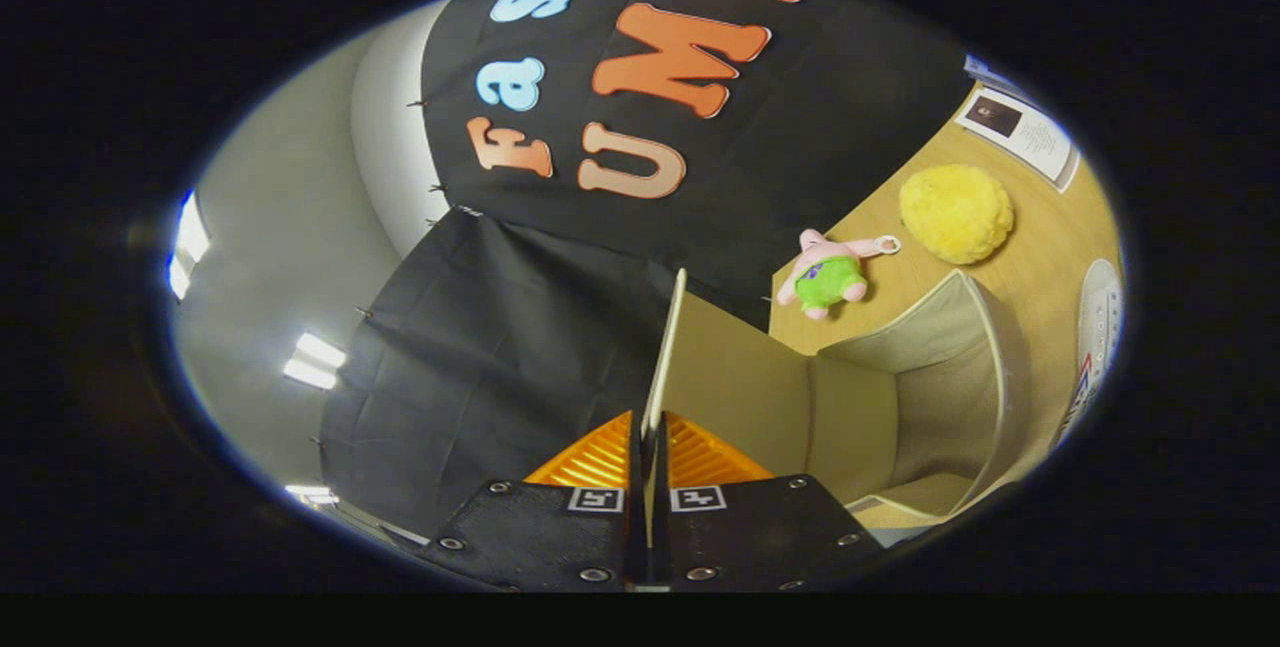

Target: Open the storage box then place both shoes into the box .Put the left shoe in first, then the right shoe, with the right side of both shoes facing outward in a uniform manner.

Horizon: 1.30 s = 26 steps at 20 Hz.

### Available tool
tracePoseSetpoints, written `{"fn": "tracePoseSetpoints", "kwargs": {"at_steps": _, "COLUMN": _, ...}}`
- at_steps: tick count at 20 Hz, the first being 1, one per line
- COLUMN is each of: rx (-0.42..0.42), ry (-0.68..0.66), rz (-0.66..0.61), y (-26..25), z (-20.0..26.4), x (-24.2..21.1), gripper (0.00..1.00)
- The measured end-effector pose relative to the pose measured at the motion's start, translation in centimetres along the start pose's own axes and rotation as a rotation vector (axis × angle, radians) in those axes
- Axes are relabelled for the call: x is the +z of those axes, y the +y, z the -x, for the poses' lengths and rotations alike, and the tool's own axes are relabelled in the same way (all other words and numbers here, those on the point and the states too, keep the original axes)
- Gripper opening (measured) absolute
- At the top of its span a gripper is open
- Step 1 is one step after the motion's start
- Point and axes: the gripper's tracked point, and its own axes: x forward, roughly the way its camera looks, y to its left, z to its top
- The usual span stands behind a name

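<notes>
Pinching the lid (665,347) of the storage box (940,397) edge-on, our gripper (650,442) has both orange fingers closed on the thin panel. We judge it could slip free and fall shut. One shoe (1098,327) lies at the worktop (1030,267) edge beyond.

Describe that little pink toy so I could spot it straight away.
Start at the open beige storage box, whose lid the gripper pinches. On the wooden table just beyond the box lies the pink plush toy. Its green shorts and arms set it apart from the round yellow fluffy ball beside it.
</notes>
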Motion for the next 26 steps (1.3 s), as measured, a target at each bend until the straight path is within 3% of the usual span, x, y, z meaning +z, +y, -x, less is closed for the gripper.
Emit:
{"fn": "tracePoseSetpoints", "kwargs": {"at_steps": 7, "rx": 0.007, "ry": 0.092, "rz": 0.022, "y": 2.1, "z": -3.5, "x": -4.1, "gripper": 0.03}}
{"fn": "tracePoseSetpoints", "kwargs": {"at_steps": 12, "rx": 0.029, "ry": 0.129, "rz": 0.082, "y": 3.1, "z": -4.3, "x": -5.9, "gripper": 0.13}}
{"fn": "tracePoseSetpoints", "kwargs": {"at_steps": 15, "rx": 0.014, "ry": 0.125, "rz": 0.100, "y": 2.8, "z": -4.4, "x": -5.6, "gripper": 0.31}}
{"fn": "tracePoseSetpoints", "kwargs": {"at_steps": 16, "rx": 0.002, "ry": 0.120, "rz": 0.106, "y": 2.4, "z": -4.6, "x": -5.3, "gripper": 0.42}}
{"fn": "tracePoseSetpoints", "kwargs": {"at_steps": 18, "rx": -0.036, "ry": 0.092, "rz": 0.122, "y": 0.7, "z": -4.2, "x": -4.5, "gripper": 0.73}}
{"fn": "tracePoseSetpoints", "kwargs": {"at_steps": 20, "rx": -0.071, "ry": 0.055, "rz": 0.149, "y": -0.3, "z": -3.4, "x": -3.1, "gripper": 0.96}}
{"fn": "tracePoseSetpoints", "kwargs": {"at_steps": 26, "rx": -0.215, "ry": -0.044, "rz": 0.284, "y": -4.2, "z": 0.5, "x": 1.5, "gripper": 0.97}}
